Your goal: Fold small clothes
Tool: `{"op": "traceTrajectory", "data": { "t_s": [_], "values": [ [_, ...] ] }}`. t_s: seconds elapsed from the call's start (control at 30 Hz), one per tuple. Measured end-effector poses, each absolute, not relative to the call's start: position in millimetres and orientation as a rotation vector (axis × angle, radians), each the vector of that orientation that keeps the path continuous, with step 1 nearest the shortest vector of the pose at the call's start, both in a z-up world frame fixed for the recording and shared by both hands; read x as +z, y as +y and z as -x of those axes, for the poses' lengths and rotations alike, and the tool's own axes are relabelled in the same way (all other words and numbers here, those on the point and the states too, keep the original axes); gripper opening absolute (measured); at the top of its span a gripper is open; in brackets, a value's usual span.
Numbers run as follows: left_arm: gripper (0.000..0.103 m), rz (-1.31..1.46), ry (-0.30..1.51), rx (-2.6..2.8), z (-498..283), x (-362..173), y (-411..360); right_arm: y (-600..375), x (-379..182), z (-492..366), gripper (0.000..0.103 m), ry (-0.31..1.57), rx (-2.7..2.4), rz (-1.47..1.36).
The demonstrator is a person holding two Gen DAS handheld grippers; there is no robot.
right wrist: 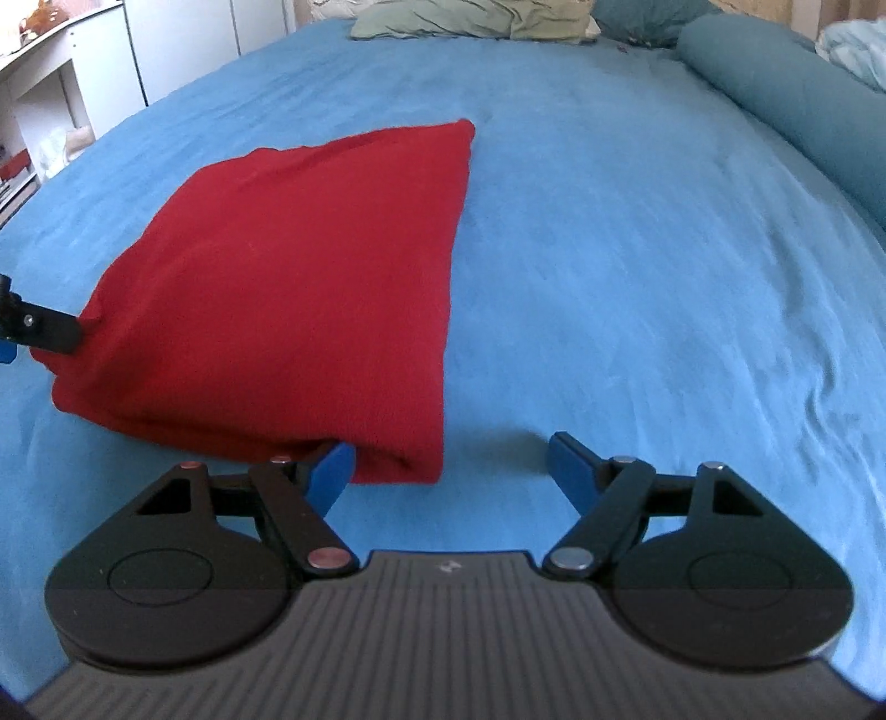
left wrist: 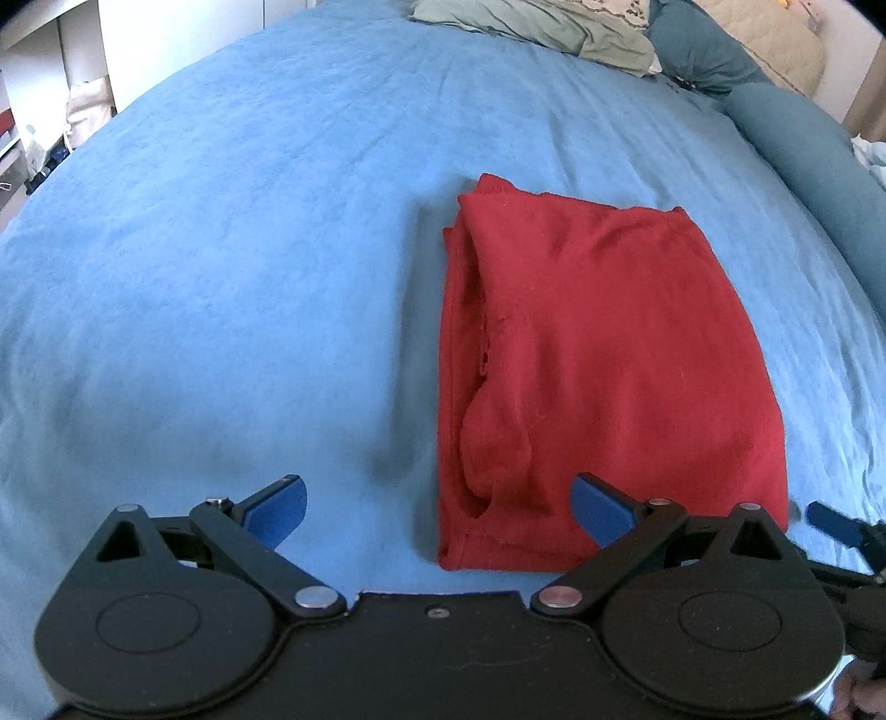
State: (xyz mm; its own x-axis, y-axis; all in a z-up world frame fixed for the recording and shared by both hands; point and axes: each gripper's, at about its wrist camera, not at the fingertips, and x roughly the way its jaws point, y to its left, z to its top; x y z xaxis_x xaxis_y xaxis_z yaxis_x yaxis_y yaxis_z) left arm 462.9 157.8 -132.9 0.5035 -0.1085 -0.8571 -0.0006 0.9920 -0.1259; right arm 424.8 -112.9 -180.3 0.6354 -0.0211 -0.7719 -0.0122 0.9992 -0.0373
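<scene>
A red garment (left wrist: pixel 598 365) lies folded into a compact rectangle on the blue bedsheet (left wrist: pixel 221 277); it also shows in the right wrist view (right wrist: pixel 288 288). My left gripper (left wrist: pixel 440 507) is open, its jaws spread around the garment's near left corner, with the right pad over the cloth. My right gripper (right wrist: pixel 451 468) is open at the garment's near right corner, its left pad touching the cloth edge. The left gripper's finger shows at the left edge of the right wrist view (right wrist: pixel 44 329), against the cloth. The right gripper's pad shows in the left wrist view (left wrist: pixel 830 523).
A green pillow (left wrist: pixel 542 27) and a teal bolster (right wrist: pixel 786 105) lie at the far end and right side of the bed. White furniture (right wrist: pixel 83 72) stands beyond the bed's left edge. Blue sheet stretches to the left of the garment.
</scene>
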Motion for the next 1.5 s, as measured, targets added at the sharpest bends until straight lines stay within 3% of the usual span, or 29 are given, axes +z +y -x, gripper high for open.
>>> {"op": "traceTrajectory", "data": {
  "t_s": [0.43,0.67,0.8,0.87,1.03,1.2,1.43,1.47,1.5],
  "values": [
    [0.103,0.031,1.088,-0.039,-449,-177,173,-154,-189,-435,0.093,0.946,-0.029,0.009],
    [0.096,-0.004,1.085,-0.053,-456,-144,168,-160,-161,-440,0.095,1.002,0.131,0.043],
    [0.103,-0.075,0.97,-0.091,-461,-101,163,-175,-124,-450,0.096,0.99,0.223,-0.007],
    [0.103,-0.044,0.944,-0.153,-475,-90,163,-184,-110,-466,0.103,0.99,0.252,-0.074],
    [0.102,0.116,1.0,-0.254,-528,-111,169,-191,-108,-517,0.103,1.006,0.252,-0.215],
    [0.085,0.265,1.048,-0.244,-562,-146,177,-186,-153,-555,0.102,1.082,0.232,-0.347],
    [0.079,0.295,1.058,-0.28,-570,-169,166,-173,-182,-570,0.085,1.091,0.226,-0.427],
    [0.071,0.289,1.054,-0.281,-567,-165,165,-171,-182,-569,0.073,1.089,0.232,-0.44],
    [0.051,0.289,1.054,-0.3,-566,-164,162,-170,-182,-570,0.054,1.093,0.252,-0.462]
  ]
}}
